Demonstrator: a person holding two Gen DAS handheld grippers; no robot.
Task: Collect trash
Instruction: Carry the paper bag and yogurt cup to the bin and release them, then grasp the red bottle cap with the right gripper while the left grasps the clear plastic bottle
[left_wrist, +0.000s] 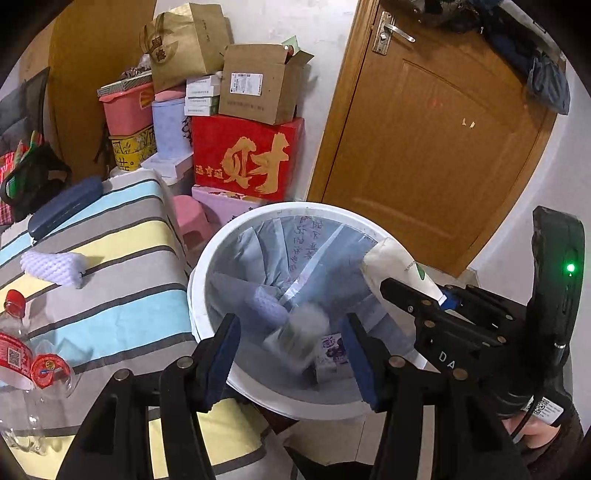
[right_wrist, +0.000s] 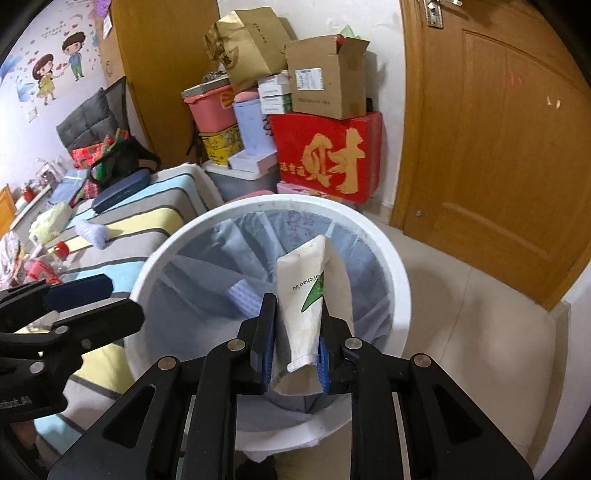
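Your right tongs (right_wrist: 295, 354) clamp a squeezed white plastic tube with a green mark (right_wrist: 308, 295): the blue pads (right_wrist: 266, 363) press on its lower part from both sides, just above the crimped end, and the body of the tube rises past the tips, leaning slightly to the right. The tube hangs over the open mouth of the round white waste bin with a pale blue liner (right_wrist: 400, 280), inside the rim line and nearer the side closest to you. Your left tongs (left_wrist: 291, 354) stand apart with nothing between the pads; they hover over the near edge of the same bin. Below their gap, inside the liner, a blurred grey-green item (left_wrist: 299, 332) shows, too smeared to tell what it is, beside a purple-printed carton (left_wrist: 334, 350) at the bottom. To the left of the bin, on the striped bed cover (left_wrist: 110, 236), lie a white foam net sleeve (left_wrist: 55, 266) and a crushed clear plastic bottle with a red cap and label (left_wrist: 22, 354), well apart from both tongs.
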